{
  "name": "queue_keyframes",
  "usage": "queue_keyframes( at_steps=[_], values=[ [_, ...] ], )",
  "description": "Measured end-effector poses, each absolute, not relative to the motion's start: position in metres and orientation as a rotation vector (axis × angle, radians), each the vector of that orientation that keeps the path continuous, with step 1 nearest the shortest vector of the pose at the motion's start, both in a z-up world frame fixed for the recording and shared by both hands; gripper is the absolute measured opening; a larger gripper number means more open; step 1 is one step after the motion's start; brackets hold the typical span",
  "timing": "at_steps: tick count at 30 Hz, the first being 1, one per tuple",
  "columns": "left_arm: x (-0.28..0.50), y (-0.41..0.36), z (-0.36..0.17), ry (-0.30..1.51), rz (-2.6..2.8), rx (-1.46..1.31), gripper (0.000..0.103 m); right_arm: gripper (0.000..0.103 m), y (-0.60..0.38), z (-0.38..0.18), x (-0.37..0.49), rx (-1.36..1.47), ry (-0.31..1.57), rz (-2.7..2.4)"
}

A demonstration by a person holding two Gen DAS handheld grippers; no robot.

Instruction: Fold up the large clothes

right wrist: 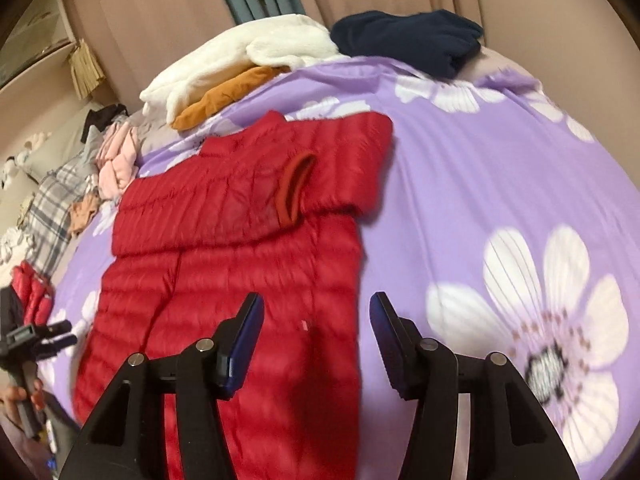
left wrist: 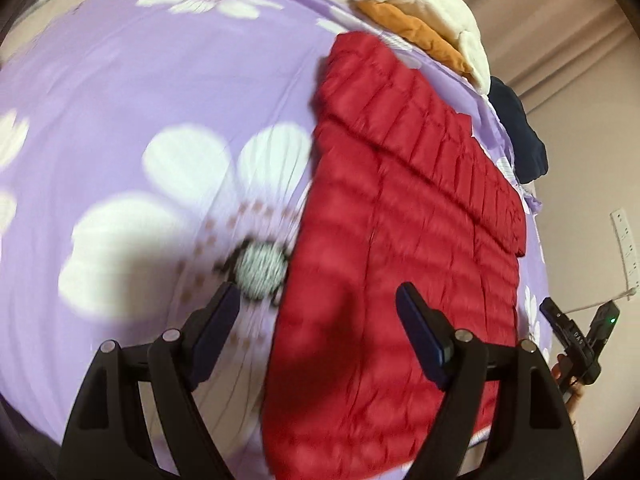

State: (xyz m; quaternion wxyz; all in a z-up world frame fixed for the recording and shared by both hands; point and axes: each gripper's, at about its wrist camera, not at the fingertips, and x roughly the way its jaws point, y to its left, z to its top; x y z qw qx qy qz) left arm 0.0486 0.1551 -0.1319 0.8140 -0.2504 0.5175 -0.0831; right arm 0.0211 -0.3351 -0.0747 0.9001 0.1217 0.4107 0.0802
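2 grippers hang over a red quilted jacket [right wrist: 224, 264] that lies flat on a purple bedsheet [right wrist: 460, 184] printed with large white flowers. In the right wrist view the jacket fills the middle and lower left, its collar toward 12 o'clock and 1 sleeve folded across the chest, the cuff [right wrist: 296, 188] resting on the body of the garment. The right gripper [right wrist: 316, 312] has its jaws spread with nothing between them; its left finger is over the jacket's lower hem area and its right finger over bare sheet at about 4 o'clock of the jacket. In the left wrist view the left gripper [left wrist: 318, 300] is also spread wide and empty, straddling the jacket's long edge, with the jacket [left wrist: 400, 240] running from 6 o'clock up toward 1 o'clock. Beyond the collar, at 12 o'clock in the right wrist view, sit a white fleece garment [right wrist: 248, 56] over an orange one [right wrist: 228, 96], and a dark navy garment [right wrist: 412, 40] at 1 o'clock. At 9 o'clock lie pink clothes [right wrist: 118, 160] and a plaid cloth [right wrist: 56, 204]. Both views are motion-blurred.
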Motion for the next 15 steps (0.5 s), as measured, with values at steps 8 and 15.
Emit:
queue_keyframes(
  at_steps=[8, 15],
  values=[
    [0.015, 0.154, -0.149, 1.124, -0.241, -0.684, 0.080, 0.055, -0.354, -0.100, -0.016, 0.371, 0.933, 0.169],
    [0.002, 0.147, -0.154, 1.124, -0.290, -0.723, 0.081, 0.055, -0.355, -0.119, -0.031, 0.487, 0.998, 0.244]
  ],
)
